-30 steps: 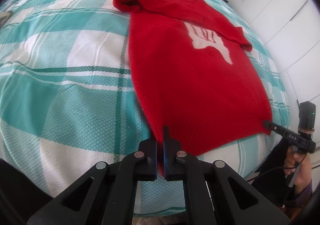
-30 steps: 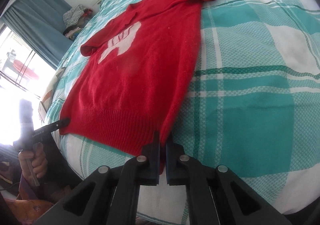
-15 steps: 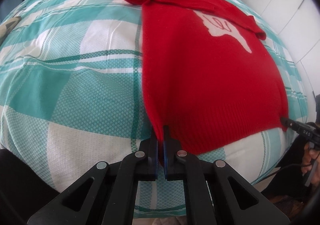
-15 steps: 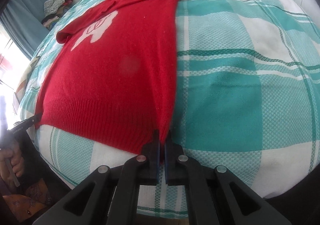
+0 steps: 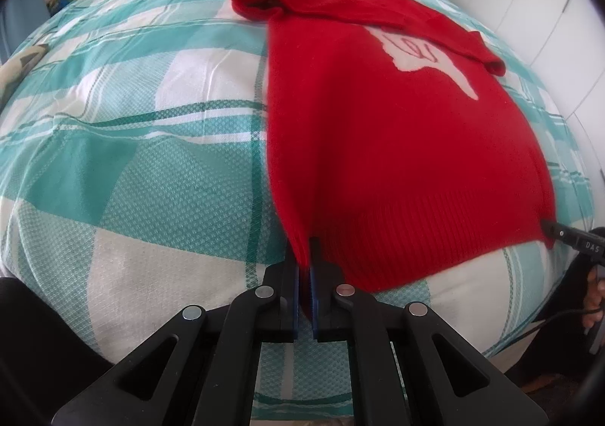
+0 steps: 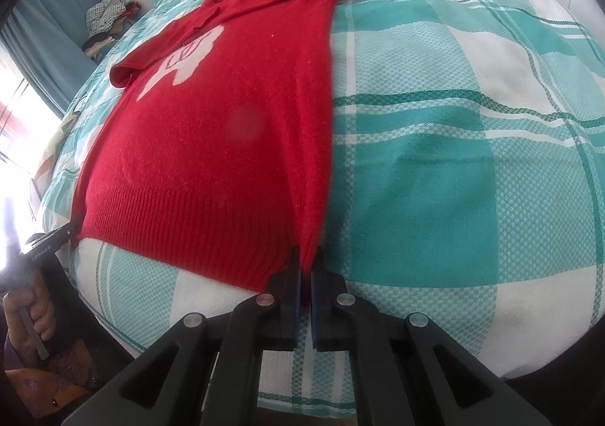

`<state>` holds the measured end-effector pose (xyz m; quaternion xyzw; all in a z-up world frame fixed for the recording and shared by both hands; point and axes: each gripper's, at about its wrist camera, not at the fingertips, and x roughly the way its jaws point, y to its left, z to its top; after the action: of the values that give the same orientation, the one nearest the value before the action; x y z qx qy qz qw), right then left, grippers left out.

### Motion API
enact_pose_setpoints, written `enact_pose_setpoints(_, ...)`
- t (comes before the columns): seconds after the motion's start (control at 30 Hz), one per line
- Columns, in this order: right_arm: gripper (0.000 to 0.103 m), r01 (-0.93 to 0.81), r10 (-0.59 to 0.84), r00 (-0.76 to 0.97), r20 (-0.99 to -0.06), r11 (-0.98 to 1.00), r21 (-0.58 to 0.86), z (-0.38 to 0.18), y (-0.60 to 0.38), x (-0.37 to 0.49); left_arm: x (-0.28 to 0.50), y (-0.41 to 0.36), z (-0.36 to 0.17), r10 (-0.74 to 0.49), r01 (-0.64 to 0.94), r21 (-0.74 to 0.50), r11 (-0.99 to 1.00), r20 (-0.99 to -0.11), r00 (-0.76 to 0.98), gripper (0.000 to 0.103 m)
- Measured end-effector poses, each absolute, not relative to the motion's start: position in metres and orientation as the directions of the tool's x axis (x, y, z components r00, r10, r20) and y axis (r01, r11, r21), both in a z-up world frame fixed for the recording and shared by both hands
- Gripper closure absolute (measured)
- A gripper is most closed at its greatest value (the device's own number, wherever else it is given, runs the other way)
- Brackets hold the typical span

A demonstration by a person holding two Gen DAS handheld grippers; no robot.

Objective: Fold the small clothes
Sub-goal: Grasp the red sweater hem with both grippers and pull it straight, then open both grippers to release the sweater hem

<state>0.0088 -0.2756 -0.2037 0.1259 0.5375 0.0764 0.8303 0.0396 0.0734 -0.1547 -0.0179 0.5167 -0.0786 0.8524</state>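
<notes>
Red sweater (image 5: 401, 146) lies flat on checked bedspread (image 5: 143, 146), sleeves tucked across chest. Left gripper (image 5: 304, 267) and right gripper (image 6: 305, 274) each clamped on hem corner. Likely body fold not yet made.

A red sweater (image 5: 397, 146) lies flat on the teal-and-white checked bed (image 5: 159, 146).

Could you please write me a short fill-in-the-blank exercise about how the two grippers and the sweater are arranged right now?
1. The red sweater lies spread on a checked bedspread of white and ____.
2. The left gripper is shut on the sweater's ____ corner at the hem.
3. The right gripper pinches the hem's other ____.
4. The white motif sits on the sweater's ____.

Missing words: teal; left; corner; chest
</notes>
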Motion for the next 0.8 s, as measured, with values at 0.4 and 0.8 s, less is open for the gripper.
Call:
enact_pose_setpoints(0.4, 0.095, -0.015, 0.252, 0.438, -0.863, 0.962, 0.273, -0.197, -0.271, 0.001, 0.032, 0.065, -0.147, -0.075, 0.118, -0.019, 0.993, -0.864, 0.497, 0.089)
enact_pose_setpoints(0.8, 0.069, -0.057, -0.195, 0.504, -0.841, 0.965, -0.258, -0.105, -0.307, 0.014, 0.046, 0.118, -0.054, 0.03, -0.062, -0.017, 0.998, -0.73, 0.683, 0.016)
